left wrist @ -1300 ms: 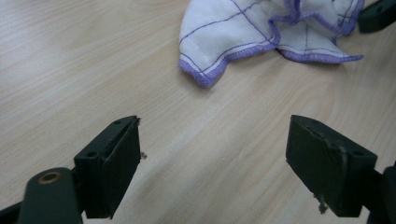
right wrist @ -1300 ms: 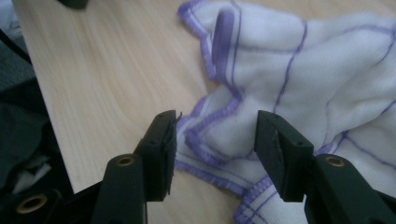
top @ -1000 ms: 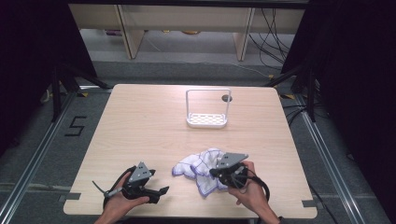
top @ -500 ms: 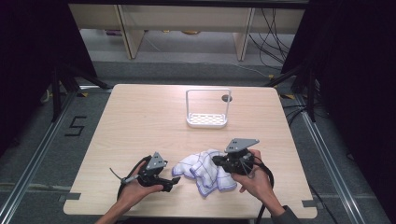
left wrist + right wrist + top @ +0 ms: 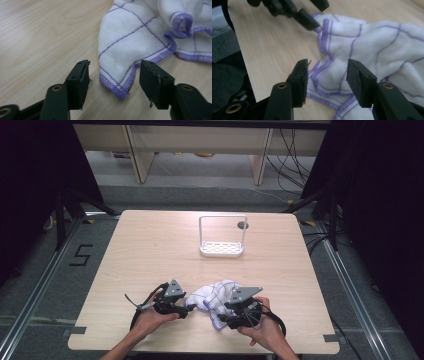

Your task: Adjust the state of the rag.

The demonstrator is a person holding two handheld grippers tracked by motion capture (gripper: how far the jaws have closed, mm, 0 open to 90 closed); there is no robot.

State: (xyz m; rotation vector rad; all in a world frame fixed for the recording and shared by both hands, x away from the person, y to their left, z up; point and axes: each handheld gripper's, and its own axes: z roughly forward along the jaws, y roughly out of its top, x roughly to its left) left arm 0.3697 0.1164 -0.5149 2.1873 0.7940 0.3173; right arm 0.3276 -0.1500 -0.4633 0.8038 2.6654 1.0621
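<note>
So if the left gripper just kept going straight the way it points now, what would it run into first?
The purple-hemmed corner of the white checked cloth: it lies right between the open jaws of the left gripper, just ahead on the wooden table. Depth is hard to judge, but nothing else stands in between.

White cloth (image 5: pixel 216 299) with thin purple grid lines and a thick purple stitched hem, crumpled in a loose heap near the front edge of the table (image 5: pixel 150 245). One hemmed corner flat on the wood, pointing outward; another edge curled into a small roll. Probably a dishcloth, judging from the weave.
</note>
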